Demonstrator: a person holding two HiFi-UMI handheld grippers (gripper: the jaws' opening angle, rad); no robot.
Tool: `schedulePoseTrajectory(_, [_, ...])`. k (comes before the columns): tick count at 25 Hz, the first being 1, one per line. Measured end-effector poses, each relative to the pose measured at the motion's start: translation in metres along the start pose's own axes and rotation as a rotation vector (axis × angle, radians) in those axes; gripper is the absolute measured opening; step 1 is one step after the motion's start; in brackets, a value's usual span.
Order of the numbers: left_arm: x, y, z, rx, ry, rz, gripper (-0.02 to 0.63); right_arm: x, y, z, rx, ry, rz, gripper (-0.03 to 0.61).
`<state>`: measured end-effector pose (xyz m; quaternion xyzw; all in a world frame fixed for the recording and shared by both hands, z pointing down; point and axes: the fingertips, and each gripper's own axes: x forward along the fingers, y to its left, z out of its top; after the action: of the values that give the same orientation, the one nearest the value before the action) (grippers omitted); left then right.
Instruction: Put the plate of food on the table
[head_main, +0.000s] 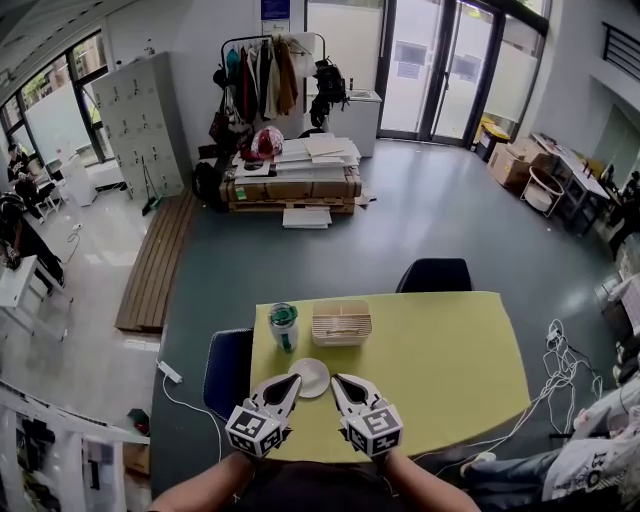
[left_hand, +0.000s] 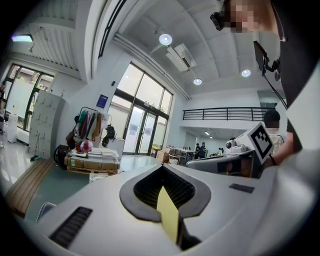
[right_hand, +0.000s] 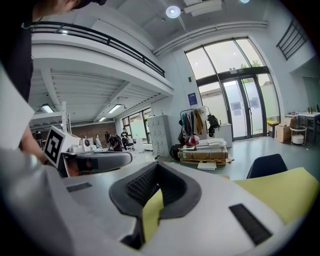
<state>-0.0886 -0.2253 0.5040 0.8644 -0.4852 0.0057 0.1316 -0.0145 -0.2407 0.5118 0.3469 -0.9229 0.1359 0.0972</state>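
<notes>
At the bottom centre of the head view, the left gripper (head_main: 292, 382) and the right gripper (head_main: 338, 382) are being held side by side over the near edge of the yellow table (head_main: 430, 360). The jaws of both are being kept clenched together. In each gripper view only a thin sliver of yellow tabletop is being shown through the gap behind the closed tips, and nothing is being grasped. The white plate (head_main: 309, 377) is lying on the table between the two gripper tips, just beside each; whether it is being touched cannot be told. Further up the frame, a green-lidded cup (head_main: 283, 326) and a slatted wooden basket (head_main: 341, 323) are standing next to each other. A black chair (head_main: 433, 275) is being seen beyond the table's far edge, and a blue chair (head_main: 228, 372) at its left side.
</notes>
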Motion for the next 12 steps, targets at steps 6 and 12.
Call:
schedulePoseTrajectory(6, [-0.002, -0.002, -0.010, -0.008, 0.011, 0.002, 0.009, -0.002, 0.000, -0.010, -0.002, 0.009, -0.011, 0.012])
schedulePoseTrajectory(12, [0.000, -0.003, -0.017, -0.007, 0.016, -0.002, 0.008, -0.001, -0.005, -0.021, 0.022, 0.020, -0.020, 0.012])
